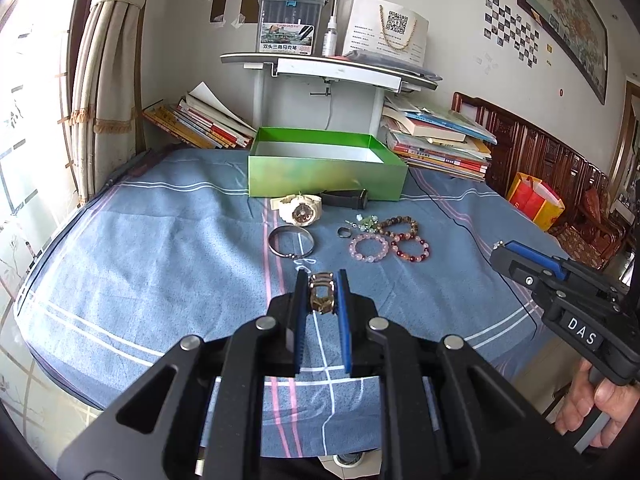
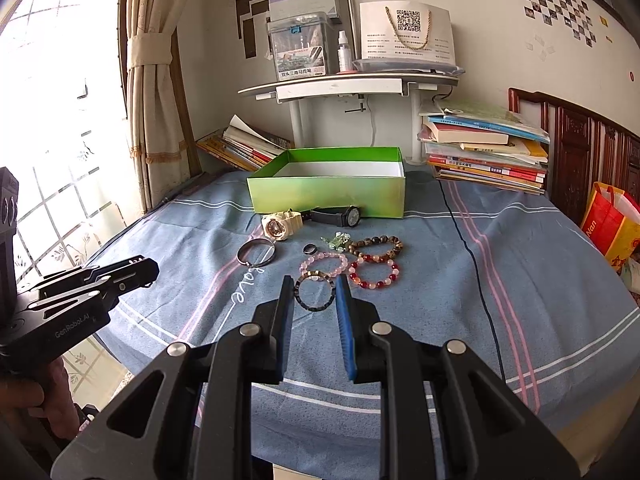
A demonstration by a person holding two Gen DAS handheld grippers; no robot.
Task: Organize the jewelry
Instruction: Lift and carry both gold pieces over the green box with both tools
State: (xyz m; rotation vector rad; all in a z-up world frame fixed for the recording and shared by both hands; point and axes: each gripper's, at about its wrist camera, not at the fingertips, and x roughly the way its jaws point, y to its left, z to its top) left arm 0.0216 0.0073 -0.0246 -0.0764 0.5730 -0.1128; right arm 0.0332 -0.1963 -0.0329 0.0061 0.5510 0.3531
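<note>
My left gripper (image 1: 322,284) is shut on a gold-brown link bracelet (image 1: 321,298), held above the blue cloth. My right gripper (image 2: 313,288) is open, its fingers on either side of a dark bracelet (image 2: 315,291) that lies on the cloth. Farther off lie a cream watch (image 1: 299,209), a black watch (image 1: 346,199), a silver bangle (image 1: 291,241), a dark ring (image 1: 344,232), a green charm (image 1: 366,222), and brown (image 1: 399,225), pink (image 1: 369,247) and red (image 1: 411,249) bead bracelets. An open, empty green box (image 1: 326,170) stands behind them.
Book stacks (image 1: 438,140) flank a white shelf stand (image 1: 320,70) at the back wall. A black cable (image 2: 474,268) runs across the cloth at right. A curtain and window are on the left, a wooden headboard and an orange bag (image 2: 610,224) on the right.
</note>
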